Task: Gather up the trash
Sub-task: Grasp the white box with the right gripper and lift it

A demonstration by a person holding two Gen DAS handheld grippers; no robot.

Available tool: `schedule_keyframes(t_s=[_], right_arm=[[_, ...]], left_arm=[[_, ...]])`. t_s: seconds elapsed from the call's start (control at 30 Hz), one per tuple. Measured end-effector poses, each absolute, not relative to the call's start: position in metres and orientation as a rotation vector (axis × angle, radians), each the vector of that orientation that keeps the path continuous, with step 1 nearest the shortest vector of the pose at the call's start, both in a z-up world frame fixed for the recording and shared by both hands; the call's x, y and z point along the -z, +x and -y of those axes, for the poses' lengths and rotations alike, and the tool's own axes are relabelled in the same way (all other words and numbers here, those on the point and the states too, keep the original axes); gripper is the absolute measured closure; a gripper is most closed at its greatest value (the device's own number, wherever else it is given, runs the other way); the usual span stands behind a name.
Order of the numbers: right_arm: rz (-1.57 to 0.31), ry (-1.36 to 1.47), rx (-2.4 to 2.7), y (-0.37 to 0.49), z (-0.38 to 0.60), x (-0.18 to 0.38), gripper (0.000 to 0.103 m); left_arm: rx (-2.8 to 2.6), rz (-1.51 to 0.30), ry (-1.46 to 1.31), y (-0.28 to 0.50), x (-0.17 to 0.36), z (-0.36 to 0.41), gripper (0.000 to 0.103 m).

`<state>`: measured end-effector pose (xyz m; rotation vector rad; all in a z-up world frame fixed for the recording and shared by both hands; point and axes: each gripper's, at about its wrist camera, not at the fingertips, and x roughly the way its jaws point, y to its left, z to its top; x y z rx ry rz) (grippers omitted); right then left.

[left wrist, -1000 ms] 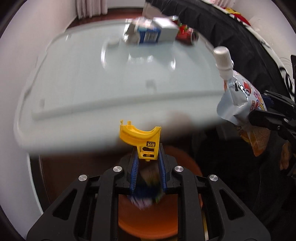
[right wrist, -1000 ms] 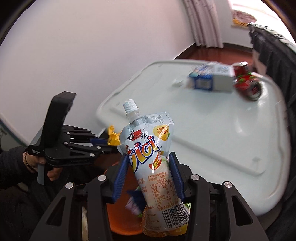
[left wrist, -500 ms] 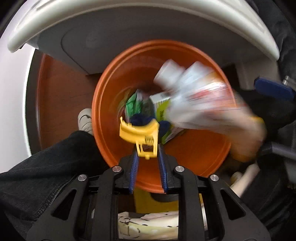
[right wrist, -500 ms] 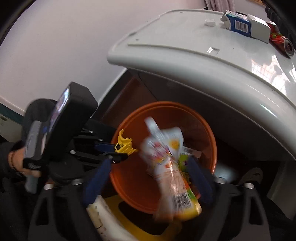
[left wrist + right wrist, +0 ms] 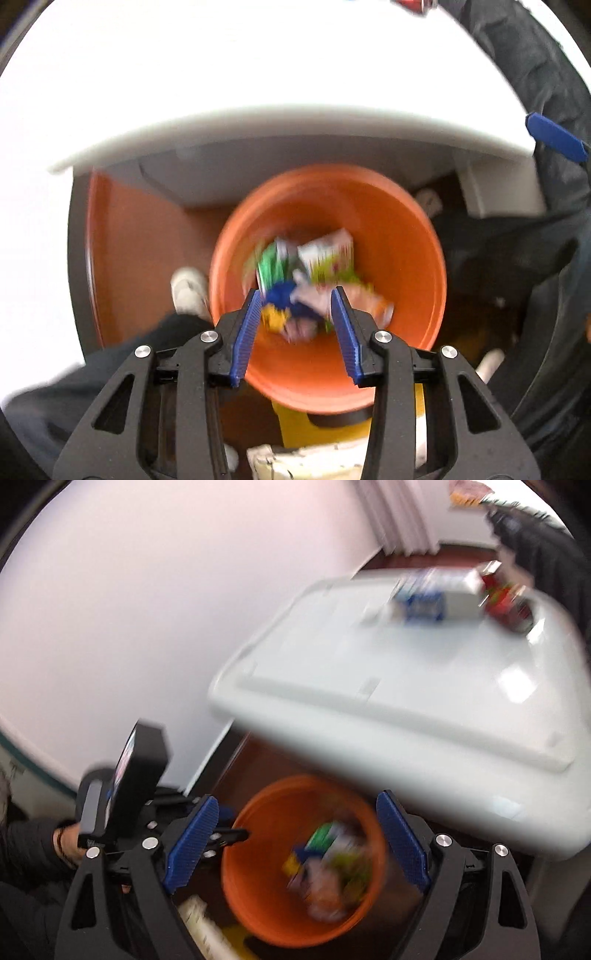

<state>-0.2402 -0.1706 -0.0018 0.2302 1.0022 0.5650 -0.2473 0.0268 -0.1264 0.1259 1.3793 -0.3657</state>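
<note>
The left wrist view looks straight down into an orange bin [image 5: 424, 240]. My left gripper [image 5: 295, 291] hangs over it with its jaws opening and nothing pressed between the pads. A small yellow plastic piece [image 5: 275, 317] lies blurred among the wrappers below. The drink pouch [image 5: 354, 299] rests in the bin beside a white and green carton [image 5: 328, 254]. My right gripper [image 5: 295, 799] stands wide open and empty above the same bin [image 5: 255, 897]. On the white table [image 5: 406, 701] lie a blue and white carton [image 5: 432, 594] and a red can [image 5: 506, 605].
The table edge [image 5: 295, 122] overhangs the bin. A person's dark trouser leg [image 5: 110, 369] and a white shoe [image 5: 188, 291] are left of the bin. A yellow base [image 5: 314, 428] sits under it. A hand [image 5: 68, 843] holds the left gripper [image 5: 122, 805].
The right gripper opened and let go of the pouch, which fell into the bin. The left jaws parted and the yellow piece dropped out. The right view swung back up toward the table.
</note>
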Motion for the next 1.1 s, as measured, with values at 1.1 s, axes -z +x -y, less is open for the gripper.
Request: schedule_keyframes(t_s=[1.1], right_arm=[[-1.006, 0.227, -0.168, 0.066, 0.236, 0.047, 0.010]], left_arm=[[0.269, -0.912, -0.002, -0.036, 0.041, -0.020, 0.050]])
